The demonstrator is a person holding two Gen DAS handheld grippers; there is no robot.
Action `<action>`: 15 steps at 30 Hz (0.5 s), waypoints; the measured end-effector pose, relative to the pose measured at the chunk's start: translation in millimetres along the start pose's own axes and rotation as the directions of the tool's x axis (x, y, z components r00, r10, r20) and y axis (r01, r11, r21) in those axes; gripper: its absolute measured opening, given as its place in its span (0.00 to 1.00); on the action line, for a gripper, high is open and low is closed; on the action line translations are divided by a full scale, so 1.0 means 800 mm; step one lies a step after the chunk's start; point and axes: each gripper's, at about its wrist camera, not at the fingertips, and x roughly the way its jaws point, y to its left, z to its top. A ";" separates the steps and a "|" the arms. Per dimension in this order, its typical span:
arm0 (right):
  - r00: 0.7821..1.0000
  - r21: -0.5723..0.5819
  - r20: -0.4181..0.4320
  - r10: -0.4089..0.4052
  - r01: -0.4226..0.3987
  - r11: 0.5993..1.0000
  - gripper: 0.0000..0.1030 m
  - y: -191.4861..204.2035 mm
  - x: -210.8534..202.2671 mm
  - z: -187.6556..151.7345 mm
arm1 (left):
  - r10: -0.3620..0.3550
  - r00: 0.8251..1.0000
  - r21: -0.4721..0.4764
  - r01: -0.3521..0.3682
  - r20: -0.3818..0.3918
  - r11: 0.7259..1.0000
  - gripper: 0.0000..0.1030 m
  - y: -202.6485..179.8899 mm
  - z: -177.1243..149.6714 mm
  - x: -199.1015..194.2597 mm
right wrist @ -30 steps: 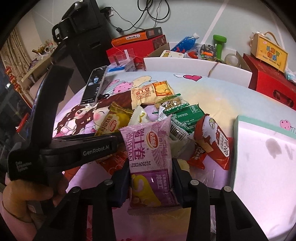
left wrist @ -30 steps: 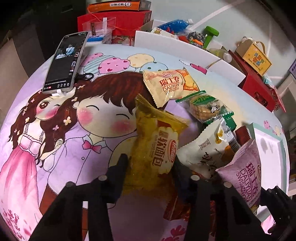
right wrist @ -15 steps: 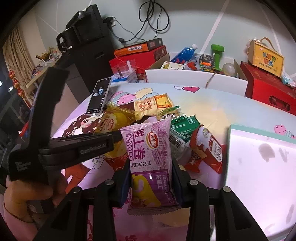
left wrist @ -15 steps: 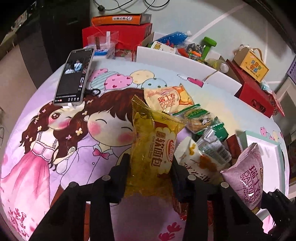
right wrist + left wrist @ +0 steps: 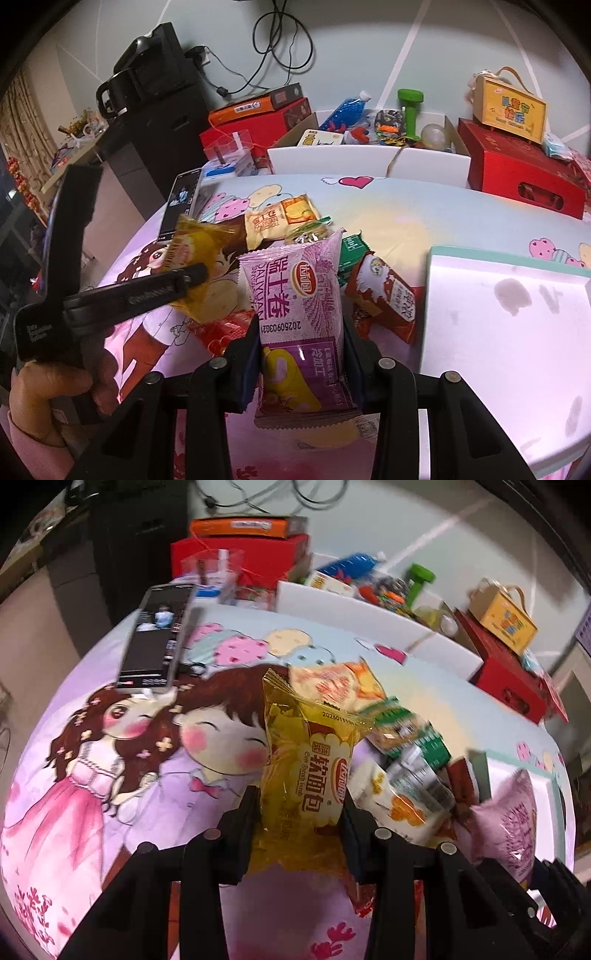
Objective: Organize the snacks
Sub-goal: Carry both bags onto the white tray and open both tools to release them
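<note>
The left gripper (image 5: 299, 812) clamps a yellow pack (image 5: 306, 771), the right gripper (image 5: 301, 339) a purple pack (image 5: 295, 299), both lifted above the surface (image 5: 424, 206). The tray (image 5: 498, 332) is bare; the pile (image 5: 369, 280) remains unsorted.

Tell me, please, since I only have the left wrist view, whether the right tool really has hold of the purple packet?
Observer: Yes, the right tool is shut on the purple packet, gripping its lower half.
Operator: Thank you. Is the white tray free?
Observer: The white tray shows only grey marks; no snack lies in its visible part.
Operator: How does my left tool look from there?
Observer: A hand grips the handle of the left tool, which holds the yellow packet.
</note>
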 end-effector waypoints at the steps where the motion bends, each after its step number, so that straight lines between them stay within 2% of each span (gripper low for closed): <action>1: 1.000 0.003 0.001 -0.001 0.001 1.000 0.41 -0.001 0.000 0.000 | 0.014 1.000 -0.006 -0.014 0.007 1.000 0.41 0.003 0.001 -0.001; 6: 1.000 0.017 0.012 -0.005 0.005 1.000 0.41 -0.007 -0.005 0.002 | 0.041 0.999 -0.021 -0.041 0.013 0.999 0.41 0.012 0.002 -0.004; 12: 1.000 0.036 0.020 -0.020 0.019 0.999 0.41 -0.017 -0.010 0.003 | 0.024 0.999 0.017 -0.025 0.030 1.000 0.41 -0.005 0.002 -0.014; 15: 0.998 0.072 0.028 -0.053 0.051 0.996 0.41 -0.036 -0.015 0.006 | 0.005 0.999 0.050 -0.007 0.038 0.999 0.41 -0.022 0.003 -0.020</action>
